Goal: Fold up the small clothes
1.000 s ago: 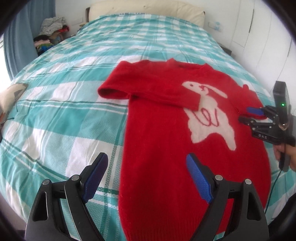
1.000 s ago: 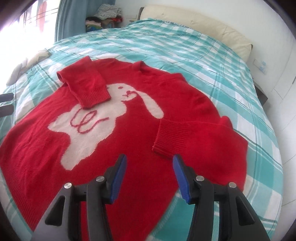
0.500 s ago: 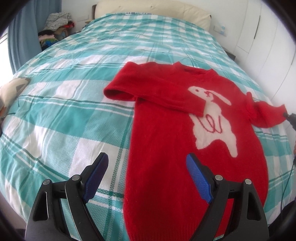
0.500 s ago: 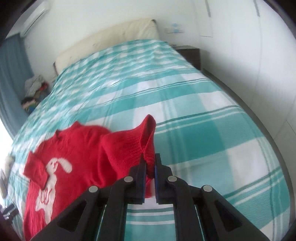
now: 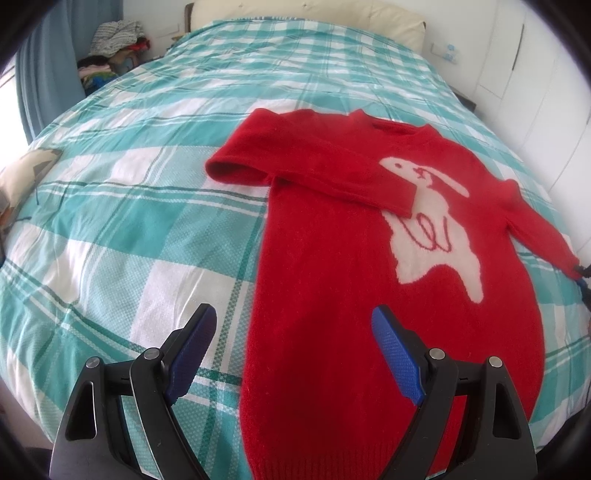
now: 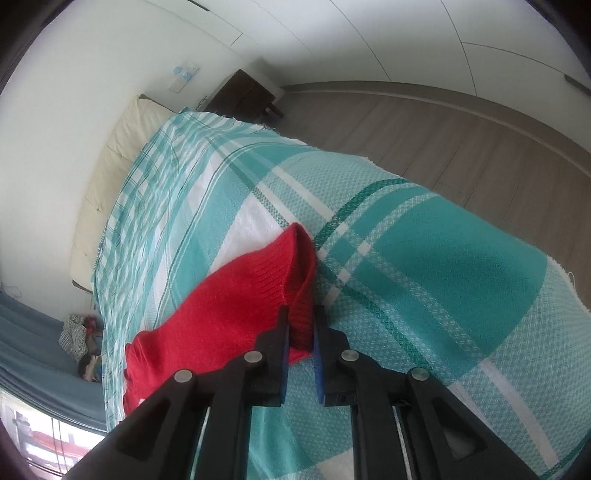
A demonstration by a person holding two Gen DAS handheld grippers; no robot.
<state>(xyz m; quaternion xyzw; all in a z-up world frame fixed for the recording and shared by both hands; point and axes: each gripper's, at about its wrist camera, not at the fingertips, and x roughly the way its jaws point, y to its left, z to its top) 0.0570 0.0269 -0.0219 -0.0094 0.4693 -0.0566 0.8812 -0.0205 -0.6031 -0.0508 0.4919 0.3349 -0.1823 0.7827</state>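
Note:
A red sweater (image 5: 332,277) with a white rabbit lies flat on the teal checked bed (image 5: 129,221). Its left sleeve (image 5: 332,177) is folded across the chest. Its right sleeve (image 5: 535,229) stretches out to the bed's right side. My right gripper (image 6: 301,310) has that sleeve's ribbed cuff (image 6: 266,273) between its pads; the jaws are opening a little but still touch the knit. At the right edge of the left wrist view, only the tip of the right gripper (image 5: 583,273) shows. My left gripper (image 5: 291,312) hovers wide open over the sweater's lower left part, holding nothing.
The bed's right edge (image 6: 554,266) drops to a wooden floor (image 6: 443,129), with a dark nightstand (image 6: 243,92) by the wall. A cream pillow (image 5: 314,14) lies at the head. A clothes pile (image 5: 114,40) and a blue curtain (image 5: 44,74) stand at the far left.
My right gripper closed on the right sleeve's cuff, pulled it off the sweater body out to the bed's right side and rolled over. The left gripper stayed in place, open.

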